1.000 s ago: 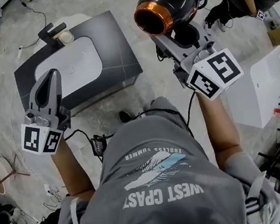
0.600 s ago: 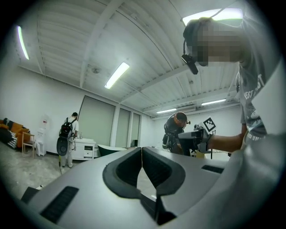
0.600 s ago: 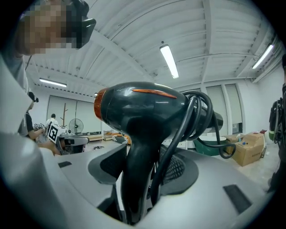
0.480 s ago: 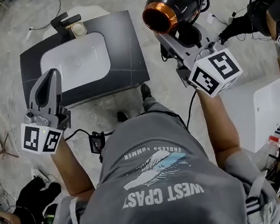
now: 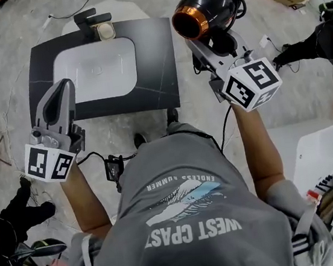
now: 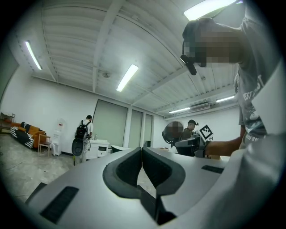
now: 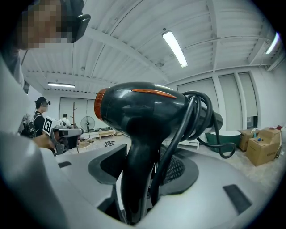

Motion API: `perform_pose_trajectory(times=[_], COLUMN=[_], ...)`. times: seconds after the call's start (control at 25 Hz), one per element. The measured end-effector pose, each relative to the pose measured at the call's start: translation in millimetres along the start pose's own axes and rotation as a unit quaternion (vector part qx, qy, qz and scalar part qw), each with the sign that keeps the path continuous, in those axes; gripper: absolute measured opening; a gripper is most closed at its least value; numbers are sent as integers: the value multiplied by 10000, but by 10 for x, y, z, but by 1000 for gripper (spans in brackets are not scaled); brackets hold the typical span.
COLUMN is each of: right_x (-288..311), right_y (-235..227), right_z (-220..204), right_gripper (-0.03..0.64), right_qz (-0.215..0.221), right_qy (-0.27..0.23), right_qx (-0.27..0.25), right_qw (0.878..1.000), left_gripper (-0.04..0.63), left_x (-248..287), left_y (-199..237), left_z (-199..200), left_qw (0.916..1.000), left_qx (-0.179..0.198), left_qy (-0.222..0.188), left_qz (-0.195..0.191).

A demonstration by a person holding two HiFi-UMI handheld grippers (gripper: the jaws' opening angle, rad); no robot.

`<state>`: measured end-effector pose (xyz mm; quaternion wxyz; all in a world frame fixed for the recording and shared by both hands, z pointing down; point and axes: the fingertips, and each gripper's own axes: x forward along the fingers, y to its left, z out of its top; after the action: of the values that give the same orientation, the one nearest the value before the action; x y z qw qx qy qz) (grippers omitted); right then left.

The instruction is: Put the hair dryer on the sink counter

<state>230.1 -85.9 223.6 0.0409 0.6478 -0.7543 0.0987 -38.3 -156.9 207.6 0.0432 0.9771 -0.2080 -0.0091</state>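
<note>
Jaws pressed together and empty on the left hand-held gripper (image 5: 64,84), poised at the near-left edge of the dark table (image 5: 159,75). Centre, the white basin (image 5: 93,63) fills most of that top, with the faucet (image 5: 91,16) at the far side, so the bare surface is mainly a strip on the right. Further right, the right hand-held gripper (image 5: 215,42) is clamped on the handle of the hair dryer (image 5: 207,5), held in the air just off the table's right edge with its cord (image 7: 196,116) looped round the body. Risks from here: the heavy head could swivel in the grip, a cord loop could drop and snag, or a landing too near the basin could let it roll in.
</note>
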Motion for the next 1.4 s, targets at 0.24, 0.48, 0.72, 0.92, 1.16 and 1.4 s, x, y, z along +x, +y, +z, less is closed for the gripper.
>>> perform_pose_trajectory(times=[0.24, 0.48, 0.72, 0.92, 1.16, 1.4], right_x=[288, 718, 1088, 1381, 1709, 1955], right_y=[-216, -405, -536, -604, -670, -724], right_z=[-178, -434, -736, -1011, -1431, -1834], right_gripper=[241, 241, 241, 241, 241, 241], right_qz=[150, 280, 427, 441, 511, 595], right_qy=[249, 559, 935, 1157, 1575, 1938], right_qx=[15, 97, 115, 209, 88, 37], right_qw=[9996, 9980, 9946, 9921, 9862, 9792], left_gripper=[21, 21, 21, 21, 21, 21], left_x=[12, 14, -7, 5, -19, -87], left_y=[-12, 150, 266, 401, 511, 627], left_z=[-34, -182, -332, -495, -674, -826], left_qw=[9997, 9979, 9949, 9937, 9908, 9874], left_qx=[-28, -217, -386, -429, -558, -612], left_qy=[105, 280, 431, 529, 650, 828], left_qz=[229, 541, 831, 893, 1052, 1200])
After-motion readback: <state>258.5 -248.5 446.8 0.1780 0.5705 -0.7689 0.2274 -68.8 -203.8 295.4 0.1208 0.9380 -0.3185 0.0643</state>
